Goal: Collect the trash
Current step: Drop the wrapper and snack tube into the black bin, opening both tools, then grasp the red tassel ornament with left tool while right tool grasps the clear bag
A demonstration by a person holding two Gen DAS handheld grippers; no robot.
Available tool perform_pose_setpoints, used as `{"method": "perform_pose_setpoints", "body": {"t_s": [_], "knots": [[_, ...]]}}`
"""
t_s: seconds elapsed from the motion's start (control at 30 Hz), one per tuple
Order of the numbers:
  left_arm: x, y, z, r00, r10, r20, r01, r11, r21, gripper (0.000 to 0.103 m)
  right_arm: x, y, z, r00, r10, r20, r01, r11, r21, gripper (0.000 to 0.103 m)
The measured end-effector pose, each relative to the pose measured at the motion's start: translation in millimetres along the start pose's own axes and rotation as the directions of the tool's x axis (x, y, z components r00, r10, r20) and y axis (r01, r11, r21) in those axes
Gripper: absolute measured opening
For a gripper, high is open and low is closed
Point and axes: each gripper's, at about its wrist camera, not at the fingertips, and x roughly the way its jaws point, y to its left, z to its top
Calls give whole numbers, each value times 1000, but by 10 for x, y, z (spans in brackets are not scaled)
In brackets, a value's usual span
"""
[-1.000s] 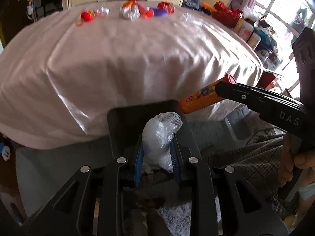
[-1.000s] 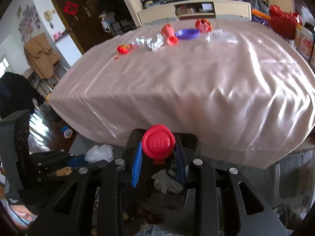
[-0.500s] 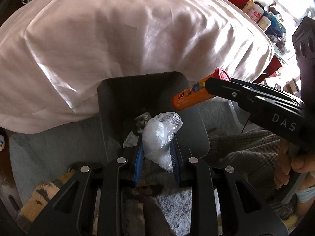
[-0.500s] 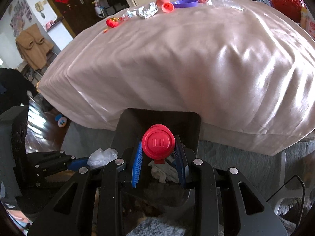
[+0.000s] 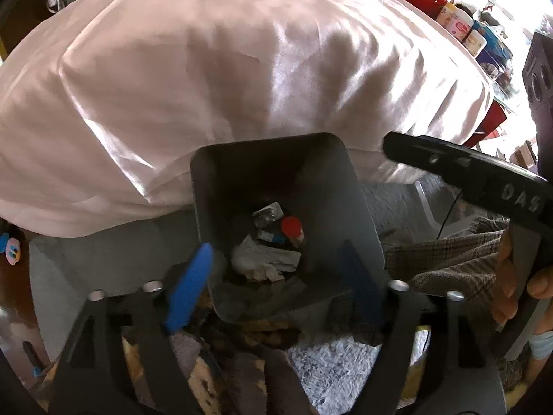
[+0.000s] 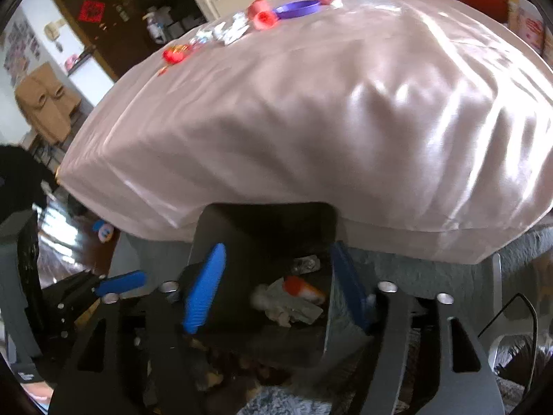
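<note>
Both over bin (image 5: 331,186), near edge of tabletop (image 5: 242,69). Left hand-held gripper (image 5: 276,280) and right hand-held gripper (image 6: 276,283): jaws opening, nothing btwn. Tube (image 5: 292,230) and bag (image 5: 262,259) lie inside. Lift straight up; more trash (image 6: 262,17) at far side.

Pink satin tablecloth (image 5: 242,79), grey shaggy rug (image 5: 331,359), plaid blanket (image 5: 449,259) beside it.
</note>
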Motion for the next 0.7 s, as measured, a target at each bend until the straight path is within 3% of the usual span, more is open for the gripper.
{"method": "perform_pose_setpoints", "body": {"t_s": [0.13, 0.2, 0.43, 0.7], "knots": [[-64, -27, 18, 1000, 20, 13, -20, 1000, 19, 92, -138, -163, 55, 999, 24, 33, -27, 997, 66, 84], [-138, -21, 43, 999, 32, 31, -33, 999, 20, 95, -221, -230, 91, 999, 22, 49, -26, 996, 82, 92], [-495, 162, 178, 993, 48, 108, -45, 999, -30, 95, -561, -374, 320, 993, -20, 114, 9, 995, 102, 93], [-971, 519, 534, 973, 117, 198, -102, 991, -83, 95, -870, -526, 707, 980, -92, 176, 76, 993, 94, 93]]}}
